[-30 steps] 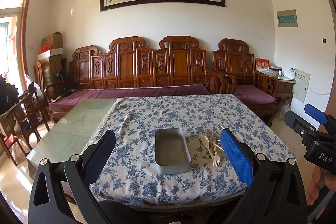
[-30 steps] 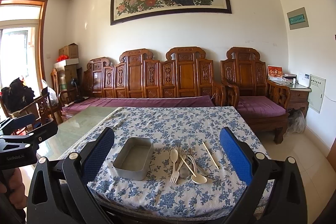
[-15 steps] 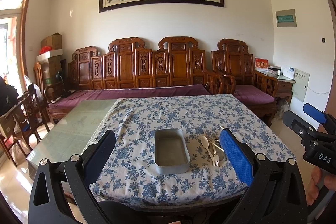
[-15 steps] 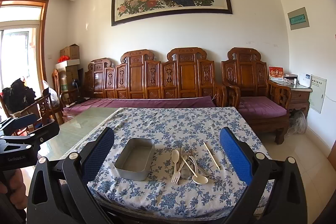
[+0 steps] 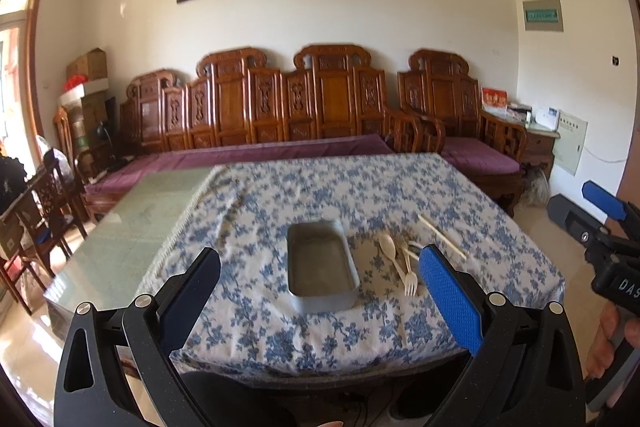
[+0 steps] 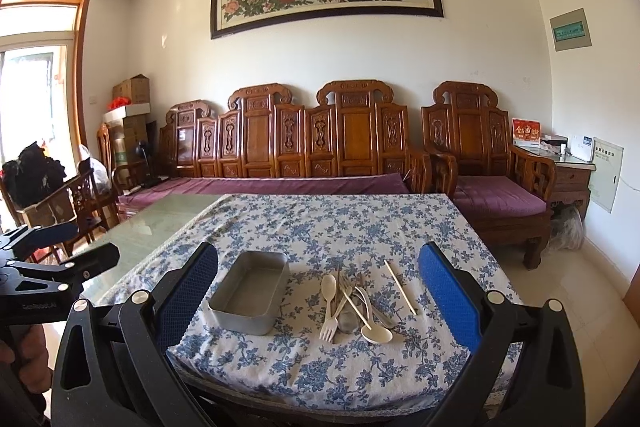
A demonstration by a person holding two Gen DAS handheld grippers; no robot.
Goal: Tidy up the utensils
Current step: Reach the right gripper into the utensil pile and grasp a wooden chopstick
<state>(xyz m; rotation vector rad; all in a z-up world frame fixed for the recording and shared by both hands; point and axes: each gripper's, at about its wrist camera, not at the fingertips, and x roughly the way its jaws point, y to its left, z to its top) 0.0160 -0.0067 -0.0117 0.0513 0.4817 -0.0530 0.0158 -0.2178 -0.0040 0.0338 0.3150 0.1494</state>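
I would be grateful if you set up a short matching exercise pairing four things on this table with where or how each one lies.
Things:
1. metal tray
2. single chopstick
3. fork
4. tablecloth

Descriptions:
A. lies alone, right of the utensil pile
B. empty, left of the utensil pile
C. blue floral, covering part of the table
D. tines pointing toward the camera

Pairs: 1-B, 2-A, 3-D, 4-C

The left gripper's pad (image 5: 448, 297) hides part of the utensil pile (image 5: 404, 263), seemingly overlapping spoons.
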